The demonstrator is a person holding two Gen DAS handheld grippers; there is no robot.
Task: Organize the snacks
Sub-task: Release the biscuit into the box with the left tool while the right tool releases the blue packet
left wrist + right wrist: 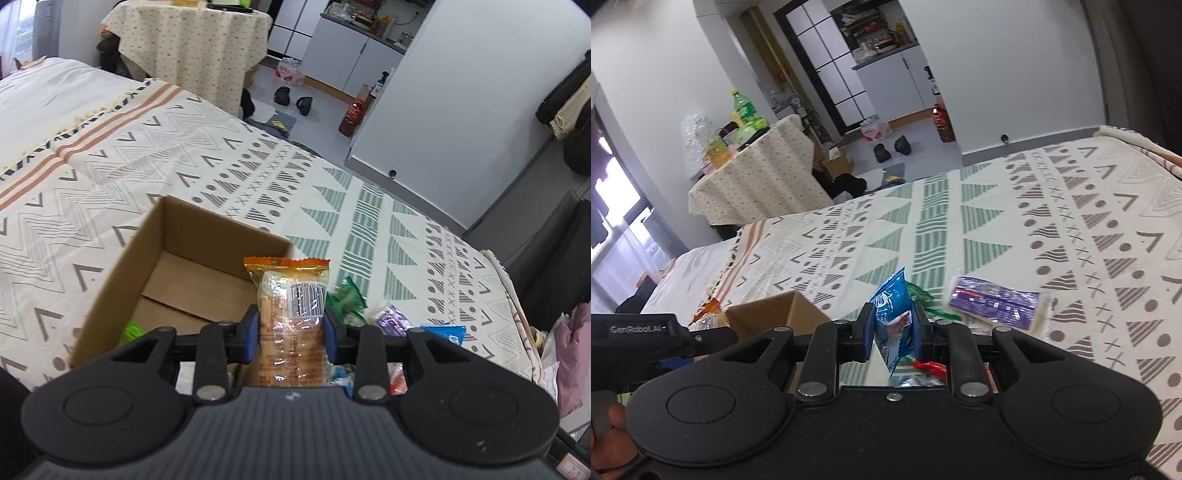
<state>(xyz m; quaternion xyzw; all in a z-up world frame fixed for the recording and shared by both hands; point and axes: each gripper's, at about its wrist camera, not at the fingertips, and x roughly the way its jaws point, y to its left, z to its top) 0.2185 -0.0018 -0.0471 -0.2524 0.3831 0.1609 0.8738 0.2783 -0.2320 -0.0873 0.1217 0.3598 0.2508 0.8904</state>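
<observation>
A: What does the left tool point(290, 328) hold?
B: It pinches an orange biscuit pack point(291, 314), upright, over the near right corner of the box point(110, 291) on the bed point(184, 155).
A: And the right tool point(891, 330)?
B: It is clamped on a blue packet point(892, 314), right of the box. A purple packet point(995, 301) and a green packet point(345, 295) lie on the bed beyond it.

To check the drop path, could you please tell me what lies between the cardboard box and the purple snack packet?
In the left wrist view: the orange-topped biscuit pack in the left tongs, then a green wrapper, between box and purple packet.
</observation>
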